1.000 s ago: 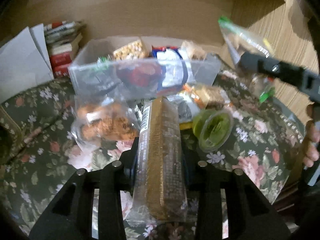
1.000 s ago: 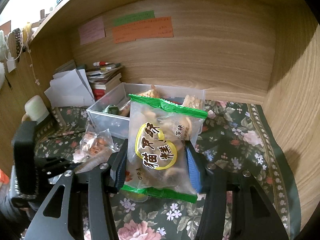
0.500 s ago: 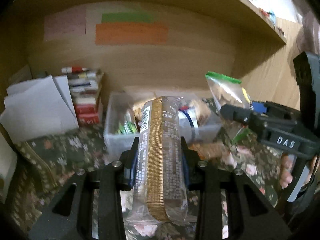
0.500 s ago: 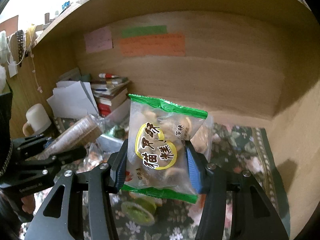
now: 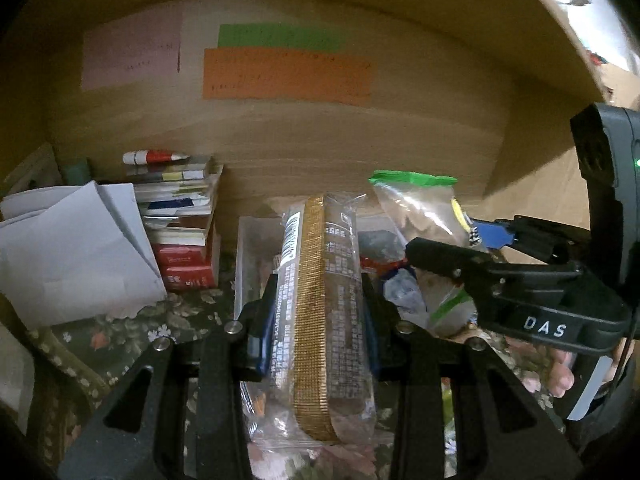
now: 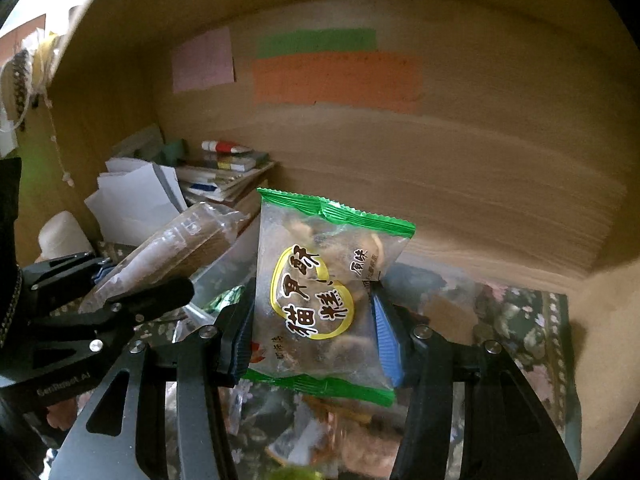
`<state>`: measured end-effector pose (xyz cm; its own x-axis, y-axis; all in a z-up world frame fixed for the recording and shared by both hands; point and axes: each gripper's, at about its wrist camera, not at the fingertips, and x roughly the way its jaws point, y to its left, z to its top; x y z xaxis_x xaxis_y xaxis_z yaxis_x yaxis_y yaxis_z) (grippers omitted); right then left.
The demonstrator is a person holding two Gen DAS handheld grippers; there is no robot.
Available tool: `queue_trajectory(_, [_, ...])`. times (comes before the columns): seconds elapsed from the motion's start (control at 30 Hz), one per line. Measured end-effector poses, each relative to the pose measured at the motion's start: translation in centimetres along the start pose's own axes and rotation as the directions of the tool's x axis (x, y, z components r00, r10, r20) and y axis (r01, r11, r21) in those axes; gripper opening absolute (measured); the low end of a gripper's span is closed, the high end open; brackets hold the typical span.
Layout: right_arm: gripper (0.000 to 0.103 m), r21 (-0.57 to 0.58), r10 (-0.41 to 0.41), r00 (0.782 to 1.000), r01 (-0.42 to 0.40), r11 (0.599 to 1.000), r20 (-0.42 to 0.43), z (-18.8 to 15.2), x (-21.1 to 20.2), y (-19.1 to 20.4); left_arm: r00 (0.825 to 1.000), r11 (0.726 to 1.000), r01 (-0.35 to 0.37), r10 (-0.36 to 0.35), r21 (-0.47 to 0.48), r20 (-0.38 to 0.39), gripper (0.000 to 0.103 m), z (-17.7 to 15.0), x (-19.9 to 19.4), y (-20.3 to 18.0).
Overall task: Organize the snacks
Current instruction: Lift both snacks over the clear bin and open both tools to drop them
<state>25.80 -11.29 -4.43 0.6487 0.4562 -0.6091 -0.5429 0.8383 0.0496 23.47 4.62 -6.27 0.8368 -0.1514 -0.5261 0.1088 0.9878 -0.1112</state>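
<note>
Nearest the left wrist camera, the left gripper [image 5: 316, 320] is clamped on a long wafer packet [image 5: 320, 320], clear wrap with a gold ribbed edge, held lengthwise between the jaws and lifted above the cloth. Just to its right, the right gripper [image 6: 312, 316] is closed on a green-edged snack bag [image 6: 320, 292] with yellow-ringed Chinese lettering, also held in the air.

Below both lies a dark floral tablecloth [image 5: 120, 332] that covers the surface. Loose snack packets [image 6: 320, 440] lie blurred under the right gripper; what they are cannot be told.

Just behind the held packets stands a clear plastic bin [image 5: 250, 256], its near wall showing beside the wafer packet, with wrappers inside that are mostly hidden.

Left of the bin lean folded white papers [image 5: 76, 248], and behind them a stack of books [image 5: 180, 224] with a red-and-white marker [image 5: 154, 157] on top. A pale mug [image 6: 64, 236] sits at the far left.

At the back, the wooden alcove wall [image 5: 360, 148] carries a pink note [image 5: 130, 54], a green strip [image 5: 280, 38] and an orange strip [image 5: 286, 76].
</note>
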Motion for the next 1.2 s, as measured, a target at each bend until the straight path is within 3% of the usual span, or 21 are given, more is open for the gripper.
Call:
queue_trajectory(0.3, [0.048, -0.016, 0.012, 0.994, -0.013, 1.000, -0.105, 0.6, 4.6, -0.4, 0.998, 0.999, -0.009, 0.007, -0.033, -0.066, 0.037, 0.1, 4.2, 2.3])
queue_trajectory(0.47, [0.055, -0.014, 0.019, 0.992, -0.021, 1.000, -0.124, 0.6, 5.1, -0.6, 0.999, 0.999, -0.001, -0.001, -0.038, -0.048, 0.040, 0.5, 4.1, 2.4])
queue_trajectory(0.53, [0.061, -0.012, 0.012, 0.994, -0.014, 1.000, -0.109, 0.6, 4.6, -0.8, 0.999, 0.999, -0.002, 0.001, -0.034, -0.032, 0.044, 0.6, 3.4, 2.2])
queue_trajectory(0.67, [0.061, -0.012, 0.004, 0.997, -0.005, 1.000, -0.078, 0.5, 3.0, -1.0, 1.000, 1.000, -0.004, 0.003, -0.022, -0.019, 0.047, 0.6, 2.2, 1.8])
queue_trajectory(0.87, [0.061, -0.002, -0.010, 0.999, 0.010, 1.000, -0.034, -0.4, 0.1, -1.3, 1.000, 1.000, -0.015, 0.015, -0.006, -0.011, 0.062, -0.5, 0.4, 1.2])
queue_trajectory(1.2, [0.067, 0.027, -0.046, 0.998, 0.047, 0.999, -0.036, -3.6, -2.7, -2.7, 0.997, 0.999, -0.037, 0.037, -0.002, -0.065, 0.075, -3.5, -0.4, 0.8])
